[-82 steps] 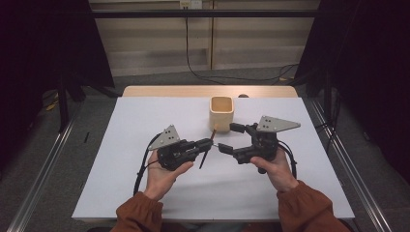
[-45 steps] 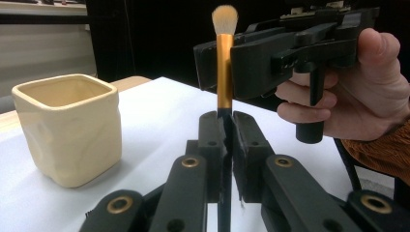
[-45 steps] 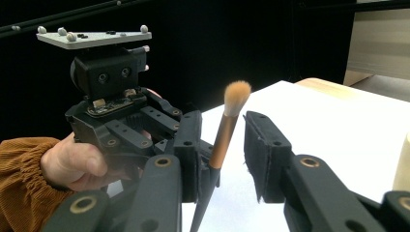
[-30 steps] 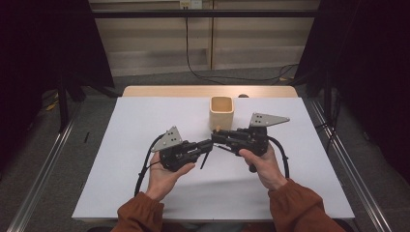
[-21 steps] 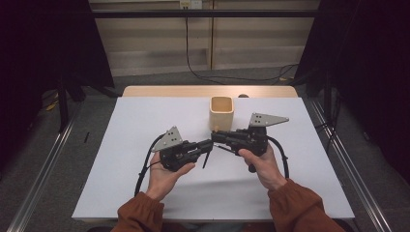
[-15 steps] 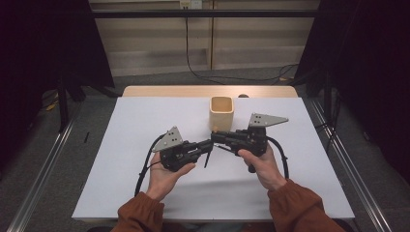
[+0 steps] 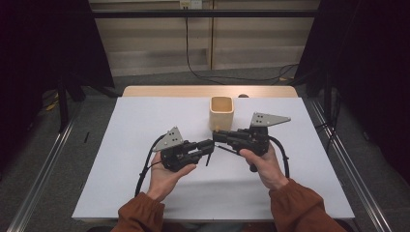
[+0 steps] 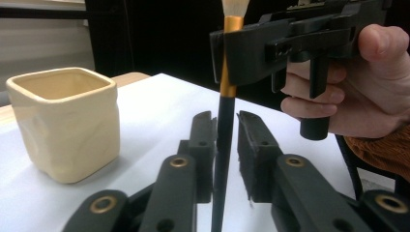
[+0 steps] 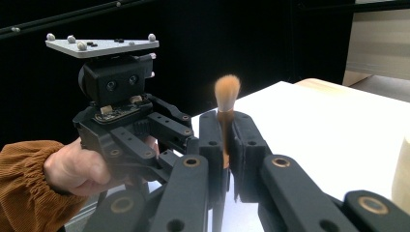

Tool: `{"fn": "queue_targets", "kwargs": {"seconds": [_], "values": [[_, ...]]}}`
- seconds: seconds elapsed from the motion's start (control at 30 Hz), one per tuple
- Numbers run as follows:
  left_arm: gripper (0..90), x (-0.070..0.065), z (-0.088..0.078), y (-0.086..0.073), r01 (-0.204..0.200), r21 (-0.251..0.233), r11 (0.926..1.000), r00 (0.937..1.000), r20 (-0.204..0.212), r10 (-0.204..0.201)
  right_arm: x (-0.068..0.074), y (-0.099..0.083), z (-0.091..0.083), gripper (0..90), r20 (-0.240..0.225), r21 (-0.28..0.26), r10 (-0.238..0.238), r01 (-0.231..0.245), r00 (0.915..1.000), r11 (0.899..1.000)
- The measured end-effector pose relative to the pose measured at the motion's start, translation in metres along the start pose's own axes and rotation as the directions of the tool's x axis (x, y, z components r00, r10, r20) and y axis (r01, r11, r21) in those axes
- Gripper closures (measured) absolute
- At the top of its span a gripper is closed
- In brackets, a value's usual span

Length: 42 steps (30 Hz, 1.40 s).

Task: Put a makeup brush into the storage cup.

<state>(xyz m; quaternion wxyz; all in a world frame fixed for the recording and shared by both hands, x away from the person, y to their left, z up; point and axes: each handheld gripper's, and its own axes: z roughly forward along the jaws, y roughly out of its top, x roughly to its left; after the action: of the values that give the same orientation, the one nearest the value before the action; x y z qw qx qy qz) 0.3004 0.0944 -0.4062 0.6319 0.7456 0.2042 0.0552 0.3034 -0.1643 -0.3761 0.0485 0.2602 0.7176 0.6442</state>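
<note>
Brush [image 8: 225, 121] stands upright between both grippers; the right gripper [image 9: 223, 140] pinches its gold ferrule. The left gripper [image 8: 223, 140] has just been opening, its jaws slightly spread around the dark handle. Cup [image 7: 222, 112] lies at twelve o'clock, nearer the right gripper.

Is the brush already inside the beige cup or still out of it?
Out. The brush is clamped at its gold band in the right gripper, its dark handle between the left gripper's jaws; the beige cup stands apart.
</note>
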Motion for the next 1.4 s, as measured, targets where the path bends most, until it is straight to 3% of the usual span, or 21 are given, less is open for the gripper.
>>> {"fn": "queue_targets", "kwargs": {"seconds": [0.17,0.27,0.5,0.7,0.8,0.87,0.93,1.03,1.2,1.3,1.4], "values": [[63.1,0.0,-0.003,0.0,-0.001,-0.005,1.0,0.9996,-0.028,0.001,-0.001,0.001,-0.003,84.2,0.005,-0.002,-0.008,0.008,0.9999,1.0],[46.5,0.0,-0.005,0.001,-0.002,0.0,1.0,0.9991,-0.043,0.002,-0.003,0.002,-0.004,84.2,0.008,-0.004,-0.012,0.012,0.9999,1.0],[21.9,0.001,-0.009,0.002,0.001,0.006,1.0,0.9961,-0.088,0.0,-0.004,0.004,-0.008,84.2,0.012,-0.005,-0.016,0.016,0.9998,1.0],[6.6,0.005,-0.017,0.001,0.022,0.008,0.9997,0.9889,-0.147,-0.021,-0.005,0.005,-0.01,84.2,0.013,-0.008,-0.017,0.017,0.9998,1.0],[4.3,0.007,-0.023,-0.001,0.035,0.007,0.9994,0.985,-0.169,-0.033,-0.006,0.005,-0.011,84.2,0.019,-0.011,-0.015,0.015,0.9997,1.0],[2.5,0.006,-0.027,-0.002,0.016,0.032,0.9994,0.9817,-0.19,-0.01,-0.005,0.005,-0.012,84.2,0.023,-0.009,-0.017,0.017,0.9996,1.0],[2.6,0.005,-0.03,-0.003,0.005,0.025,0.9997,0.9805,-0.197,0.0,-0.005,0.005,-0.013,84.2,0.026,-0.011,-0.018,0.019,0.9995,1.0],[2.1,0.007,-0.036,-0.006,0.023,0.003,0.9997,0.9857,-0.167,-0.022,-0.005,0.006,-0.015,84.2,0.033,-0.014,-0.019,0.02,0.9993,1.0],[2.1,0.007,-0.047,-0.012,0.034,0.013,0.9993,0.9748,-0.221,-0.03,-0.007,0.006,-0.019,84.2,0.043,-0.022,-0.021,0.022,0.9989,1.0],[1.6,0.002,-0.056,-0.015,0.009,0.01,0.9999,0.9765,-0.216,-0.007,-0.008,0.006,-0.023,84.2,0.053,-0.022,-0.02,0.021,0.9984,1.0],[1.4,0.003,-0.066,-0.02,0.016,0.009,0.9998,0.9688,-0.247,-0.013,-0.008,0.006,-0.025,84.2,0.066,-0.022,-0.023,0.024,0.9976,0.999]]}}
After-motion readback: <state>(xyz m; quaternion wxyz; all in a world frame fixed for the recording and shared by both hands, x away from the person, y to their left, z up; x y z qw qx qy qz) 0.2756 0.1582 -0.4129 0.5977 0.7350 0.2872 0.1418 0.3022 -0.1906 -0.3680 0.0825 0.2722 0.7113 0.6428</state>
